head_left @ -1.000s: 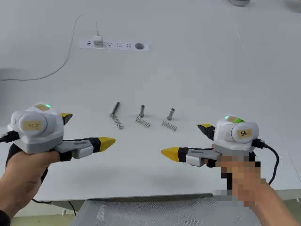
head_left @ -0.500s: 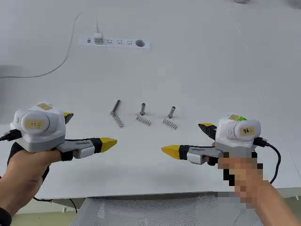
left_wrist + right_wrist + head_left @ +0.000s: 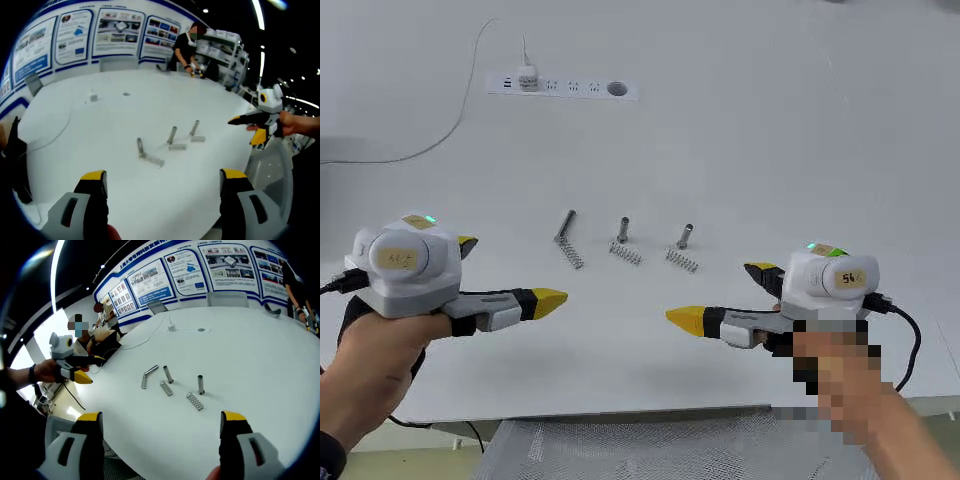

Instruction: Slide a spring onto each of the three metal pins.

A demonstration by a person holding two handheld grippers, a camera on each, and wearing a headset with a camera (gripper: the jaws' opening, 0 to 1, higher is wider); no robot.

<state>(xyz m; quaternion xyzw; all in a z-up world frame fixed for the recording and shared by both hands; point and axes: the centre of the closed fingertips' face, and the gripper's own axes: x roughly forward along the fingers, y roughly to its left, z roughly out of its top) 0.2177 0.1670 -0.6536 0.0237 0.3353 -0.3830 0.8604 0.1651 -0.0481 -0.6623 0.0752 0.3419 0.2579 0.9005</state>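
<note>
Springs, three, loose on table point(image 3: 740, 120), none yet on a pin: left spring point(image 3: 572, 255), middle spring point(image 3: 626, 253) and right spring point(image 3: 682, 261) in a row parallel to near edge, roughly midway along it, each just beside the foot of its pin on the near side. Left pin point(image 3: 565, 225) slanted, probably lying flat; middle pin point(image 3: 622, 230) and right pin point(image 3: 685, 236) seemingly upright on end. Left gripper point(image 3: 510, 270) and right gripper point(image 3: 718, 293) above near edge, well apart from the parts, one to either side of the row. Jaws of both spread wide with nothing between them, as plain in left gripper view and right gripper view. Likely hazards: spring squirting from between hard yellow tips if pinched off-centre, then rolling toward near edge; coils crushed or bent by too firm a squeeze; upright pin toppled by a wide-open jaw brushing past, given close spacing of spring and pin; coil end catching on pin top if brought down askew, pushing pin over instead of sliding on. Lying pin probably in need of a hold from second gripper, otherwise prone to roll away under the push.
</note>
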